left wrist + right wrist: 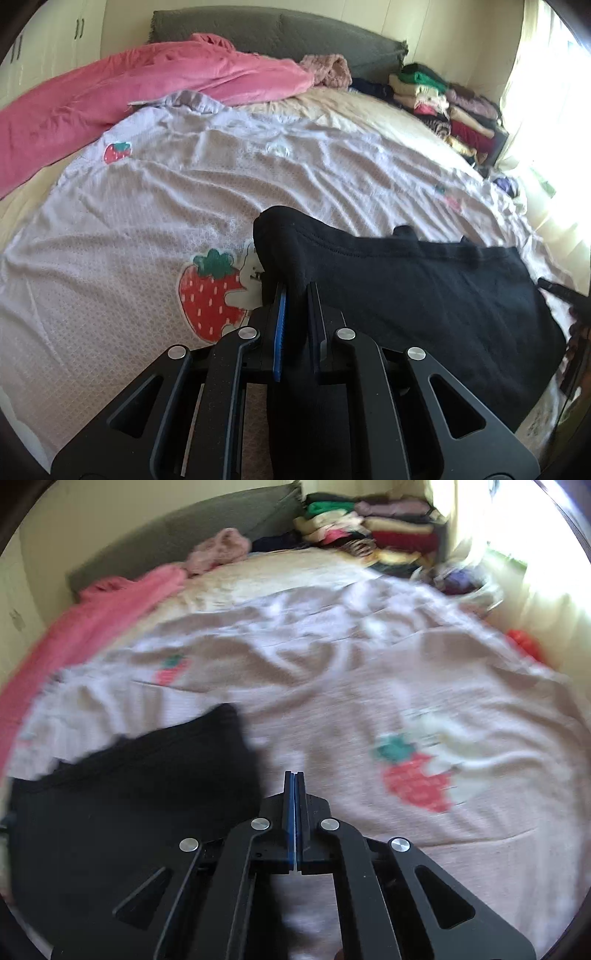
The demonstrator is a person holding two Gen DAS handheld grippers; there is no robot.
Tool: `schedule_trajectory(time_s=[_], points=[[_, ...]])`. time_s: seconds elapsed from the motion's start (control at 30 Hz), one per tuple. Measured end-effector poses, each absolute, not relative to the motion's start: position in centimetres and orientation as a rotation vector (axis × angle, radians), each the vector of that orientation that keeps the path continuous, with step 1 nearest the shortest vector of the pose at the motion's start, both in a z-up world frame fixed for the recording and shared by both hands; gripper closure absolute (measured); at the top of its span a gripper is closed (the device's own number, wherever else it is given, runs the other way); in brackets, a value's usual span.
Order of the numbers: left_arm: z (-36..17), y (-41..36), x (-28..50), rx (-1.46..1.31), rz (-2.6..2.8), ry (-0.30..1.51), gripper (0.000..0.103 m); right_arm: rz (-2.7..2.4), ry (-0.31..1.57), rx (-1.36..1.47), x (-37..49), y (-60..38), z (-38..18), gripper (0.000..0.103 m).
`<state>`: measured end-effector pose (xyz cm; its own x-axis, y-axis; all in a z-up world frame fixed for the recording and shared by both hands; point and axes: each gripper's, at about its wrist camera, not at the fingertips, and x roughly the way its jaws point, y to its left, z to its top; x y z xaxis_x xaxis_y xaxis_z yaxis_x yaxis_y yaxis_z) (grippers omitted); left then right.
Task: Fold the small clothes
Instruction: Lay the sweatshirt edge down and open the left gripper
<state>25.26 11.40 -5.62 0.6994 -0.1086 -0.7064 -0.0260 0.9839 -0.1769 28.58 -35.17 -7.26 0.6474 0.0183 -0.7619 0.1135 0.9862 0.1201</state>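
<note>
A black garment [424,295] lies on the strawberry-print bedspread [147,221], spread toward the right. My left gripper [297,291] is shut on its left corner, and black cloth is bunched between the blue-padded fingers and humps up just beyond the tips. In the blurred right wrist view the same black garment [129,805] fills the lower left. My right gripper [294,775] is shut with the pads pressed together and nothing between them; it hovers over the bedspread [369,686] just right of the garment's edge.
A pink blanket [129,96] lies bunched along the far left of the bed. Stacks of folded clothes [443,99] stand at the far right corner by a bright window. A grey headboard [277,33] runs along the back. A red item [524,642] lies at the bed's right edge.
</note>
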Motion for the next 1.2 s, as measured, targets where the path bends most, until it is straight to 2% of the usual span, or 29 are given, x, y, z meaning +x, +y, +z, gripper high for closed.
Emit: schedule_trajectory(time_s=[0.17, 0.27, 0.3, 0.33, 0.4, 0.6, 0.7, 0.8, 0.97, 1.07, 1.13, 1.17, 1.2], points=[[-5.4, 11.2, 25.0, -0.165, -0.038, 0.81, 0.096, -0.008, 0.846, 0.228, 27.7, -36.1, -6.4, 0.103], [-5.1, 10.9, 24.8, -0.145, -0.037, 0.81, 0.089, 0.01, 0.817, 0.213, 27.0, -35.5, -5.5, 0.102], [-5.0, 10.8, 24.7, -0.144, -0.041, 0.815, 0.086, 0.022, 0.813, 0.213, 26.7, -35.3, -5.3, 0.097], [-5.0, 10.7, 24.7, -0.145, -0.044, 0.817, 0.085, 0.031, 0.813, 0.211, 26.5, -35.0, -5.2, 0.085], [-4.7, 10.4, 24.6, -0.134, -0.051, 0.818, 0.082, 0.043, 0.81, 0.204, 26.0, -34.5, -5.0, 0.072], [-4.0, 10.0, 23.9, -0.116, -0.052, 0.812, 0.071, 0.148, 0.813, 0.178, 24.4, -31.8, -4.2, 0.071], [-3.9, 9.5, 23.4, -0.096, -0.058, 0.812, 0.063, 0.192, 0.816, 0.128, 23.4, -29.9, -4.0, 0.067], [-5.4, 8.9, 23.6, -0.058, -0.052, 0.868, 0.061, 0.248, 0.837, 0.143, 22.1, -28.6, -4.7, 0.059], [-7.3, 9.5, 24.0, -0.074, -0.038, 0.93, 0.053, 0.218, 0.933, 0.126, 21.3, -27.5, -7.8, 0.058], [-6.9, 10.2, 23.9, -0.113, -0.052, 0.931, 0.053, 0.226, 0.905, 0.119, 20.8, -27.4, -7.0, 0.056], [-6.2, 10.5, 23.7, -0.122, -0.054, 0.919, 0.053, 0.25, 0.875, 0.128, 20.1, -27.1, -6.1, 0.048], [-5.8, 10.7, 23.6, -0.129, -0.055, 0.913, 0.052, 0.265, 0.86, 0.128, 19.5, -26.7, -5.6, 0.047], [-5.5, 10.6, 23.5, -0.133, -0.056, 0.912, 0.048, 0.277, 0.848, 0.122, 19.0, -26.4, -5.2, 0.047]])
